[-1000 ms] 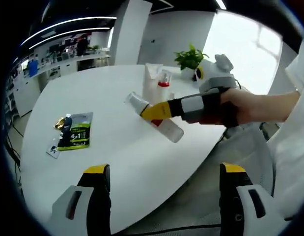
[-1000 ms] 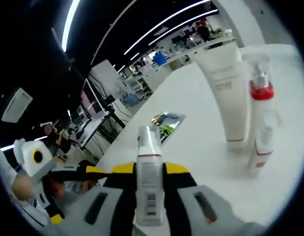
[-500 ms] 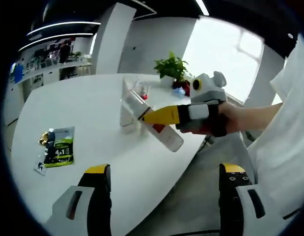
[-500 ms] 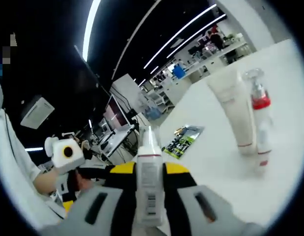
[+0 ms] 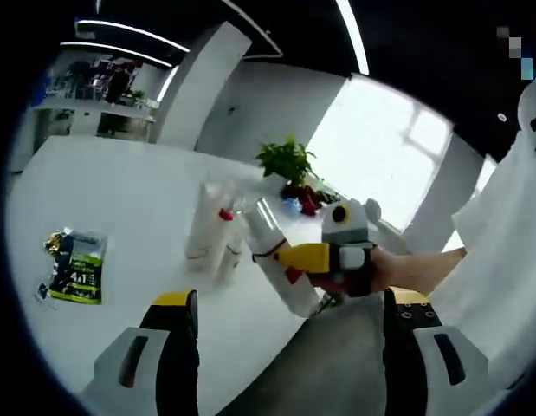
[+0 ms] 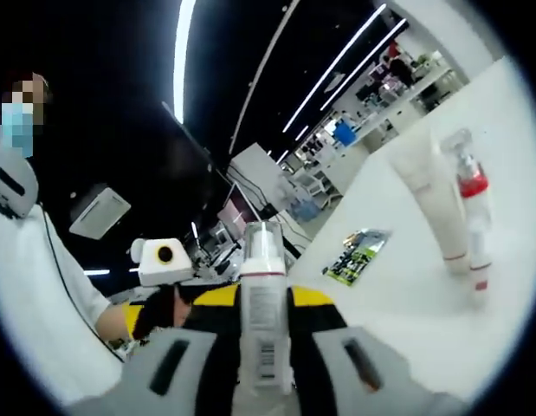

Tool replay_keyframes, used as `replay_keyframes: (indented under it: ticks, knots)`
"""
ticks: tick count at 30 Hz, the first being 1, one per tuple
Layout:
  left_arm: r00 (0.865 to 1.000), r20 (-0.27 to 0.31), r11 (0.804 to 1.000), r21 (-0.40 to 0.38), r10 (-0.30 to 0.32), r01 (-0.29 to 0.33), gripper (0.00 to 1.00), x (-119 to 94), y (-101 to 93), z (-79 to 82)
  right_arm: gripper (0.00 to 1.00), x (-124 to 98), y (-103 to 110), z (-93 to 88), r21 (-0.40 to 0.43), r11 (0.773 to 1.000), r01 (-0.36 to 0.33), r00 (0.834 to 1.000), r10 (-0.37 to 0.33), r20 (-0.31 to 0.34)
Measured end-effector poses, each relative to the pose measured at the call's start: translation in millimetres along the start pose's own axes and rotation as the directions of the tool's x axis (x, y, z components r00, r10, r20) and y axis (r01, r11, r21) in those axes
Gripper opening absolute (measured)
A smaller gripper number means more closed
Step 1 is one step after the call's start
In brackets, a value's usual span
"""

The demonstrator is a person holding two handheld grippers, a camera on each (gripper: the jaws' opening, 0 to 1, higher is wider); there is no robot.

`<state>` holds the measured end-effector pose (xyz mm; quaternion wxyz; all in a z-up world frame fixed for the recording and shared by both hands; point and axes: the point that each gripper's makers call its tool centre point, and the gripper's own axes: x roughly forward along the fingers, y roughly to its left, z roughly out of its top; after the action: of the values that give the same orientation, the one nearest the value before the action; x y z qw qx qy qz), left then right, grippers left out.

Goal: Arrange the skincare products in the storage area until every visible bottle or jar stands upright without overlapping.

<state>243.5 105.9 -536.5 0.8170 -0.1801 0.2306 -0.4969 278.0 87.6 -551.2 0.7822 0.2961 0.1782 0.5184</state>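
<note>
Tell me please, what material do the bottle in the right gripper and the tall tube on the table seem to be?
The bottle in the right gripper looks like smooth, glossy white plastic with a printed barcode label. The tall tube standing on the table looks like matte cream plastic, probably soft and squeezable given its flattened top, though that cannot be confirmed.

We see a big white table. A small green and black packet lies flat on it, near one edge. A green plant stands at the far end, by a bright window.
</note>
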Motion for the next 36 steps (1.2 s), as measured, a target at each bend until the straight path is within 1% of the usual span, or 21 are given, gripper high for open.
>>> replay_keyframes:
  ticks: [3,5,8,10,12,15,18,19,25,27,31,32,35,36]
  knots:
    - [1.0,0.016,1.0,0.001,-0.023,0.023,0.83,1,-3.7,10.1,0.19,-3,11,1.2,0.015,0.998,-0.054,0.998,0.054,0.008]
    - [0.998,0.033,0.999,-0.002,-0.049,0.049,0.81,3,-8.6,18.1,0.19,-5,19,-0.1,0.01,0.996,-0.09,0.996,0.09,-0.001]
    - [0.994,0.065,0.996,0.001,-0.093,0.093,0.78,4,-18.4,31.8,0.19,-5,29,-1.7,-0.005,0.991,-0.136,0.991,0.135,-0.015]
    - [0.99,0.083,0.993,0.0,-0.116,0.117,0.75,5,-22.8,38.6,0.19,-6,35,-0.9,-0.001,0.987,-0.162,0.987,0.162,-0.01]
    - [0.987,0.093,0.991,-0.001,-0.13,0.131,0.68,6,-24.8,43.3,0.19,-6,41,2.2,0.01,0.982,-0.19,0.982,0.19,0.007]
    - [0.986,0.093,0.99,0.002,-0.141,0.142,0.59,9,-26.3,46.7,0.19,-7,50,5.6,0.02,0.972,-0.235,0.972,0.234,0.022]
    - [0.984,0.091,0.988,0.004,-0.155,0.155,0.48,10,-27.8,47.8,0.2,-9,58,6.8,0.03,0.961,-0.276,0.961,0.275,0.027]
    - [0.981,0.097,0.985,0.0,-0.17,0.171,0.45,10,-30.1,48.9,0.2,-10,61,6.3,0.034,0.957,-0.289,0.957,0.288,0.025]
    - [0.974,0.124,0.981,-0.012,-0.191,0.194,0.3,10,-33.2,52.6,0.2,-12,68,4.9,0.045,0.945,-0.323,0.946,0.323,0.014]
    - [0.972,0.122,0.979,-0.012,-0.199,0.202,0.27,10,-34.4,52.4,0.2,-14,69,5.3,0.049,0.941,-0.336,0.942,0.336,0.013]
    - [0.971,0.116,0.977,-0.009,-0.21,0.212,0.23,13,-35.2,52.1,0.2,-16,69,6.2,0.055,0.938,-0.342,0.94,0.341,0.015]
    - [0.969,0.116,0.975,-0.006,-0.22,0.222,0.22,14,-36.4,52.5,0.2,-16,70,7.2,0.059,0.937,-0.345,0.939,0.344,0.02]
    - [0.965,0.112,0.971,-0.003,-0.237,0.239,0.18,19,-39.9,52.7,0.2,-18,68,8.7,0.062,0.938,-0.341,0.94,0.34,0.024]
    - [0.965,0.115,0.972,-0.002,-0.235,0.237,0.18,21,-39.8,53.9,0.2,-19,66,9.2,0.06,0.939,-0.338,0.941,0.338,0.023]
